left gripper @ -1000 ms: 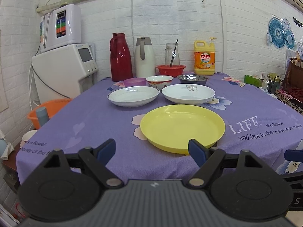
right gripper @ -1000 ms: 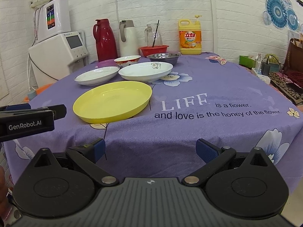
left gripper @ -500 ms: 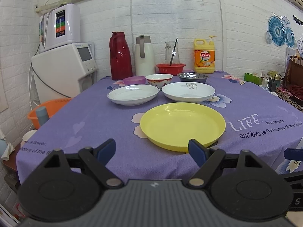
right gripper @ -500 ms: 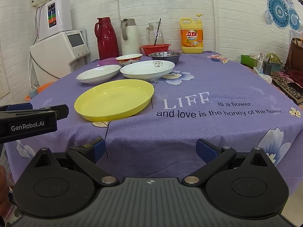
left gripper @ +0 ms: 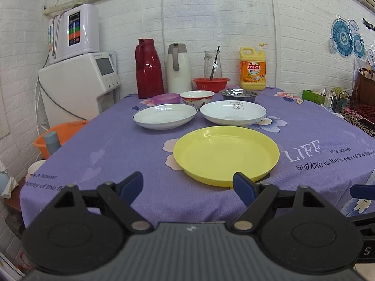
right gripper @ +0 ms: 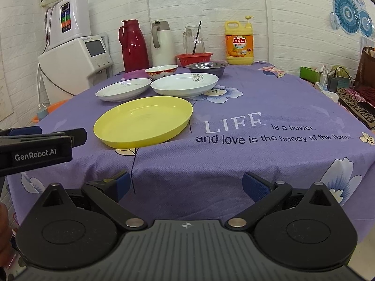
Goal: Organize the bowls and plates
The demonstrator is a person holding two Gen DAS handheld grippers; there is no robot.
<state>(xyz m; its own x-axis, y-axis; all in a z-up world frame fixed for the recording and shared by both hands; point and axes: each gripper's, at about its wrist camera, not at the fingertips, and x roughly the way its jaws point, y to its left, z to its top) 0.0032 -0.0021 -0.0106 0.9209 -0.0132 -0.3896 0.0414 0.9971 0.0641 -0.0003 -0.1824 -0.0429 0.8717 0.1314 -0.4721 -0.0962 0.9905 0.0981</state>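
Note:
A yellow plate [left gripper: 226,154] [right gripper: 144,120] lies near the front edge of the purple tablecloth [left gripper: 121,145]. Behind it lie a white plate with a blue rim [left gripper: 165,116] [right gripper: 123,89] and a larger white plate [left gripper: 233,113] [right gripper: 184,84]. Further back stand a purple bowl [left gripper: 166,98], a red-patterned white bowl [left gripper: 197,97] [right gripper: 161,71] and a steel bowl [left gripper: 238,94] [right gripper: 206,67]. My left gripper [left gripper: 188,186] is open and empty at the front edge, just short of the yellow plate. My right gripper [right gripper: 186,186] is open and empty, before the table's front edge.
At the back stand a red thermos [left gripper: 149,72], a white thermos [left gripper: 178,71], a glass jug [left gripper: 212,63] behind a red basket [left gripper: 211,83], and a yellow detergent bottle [left gripper: 253,68]. A water dispenser [left gripper: 77,86] and an orange basin [left gripper: 58,135] are left of the table.
Both grippers have risen a little and edged towards the table; the dishes sit slightly lower and nearer in both views. Nothing on the table has moved.

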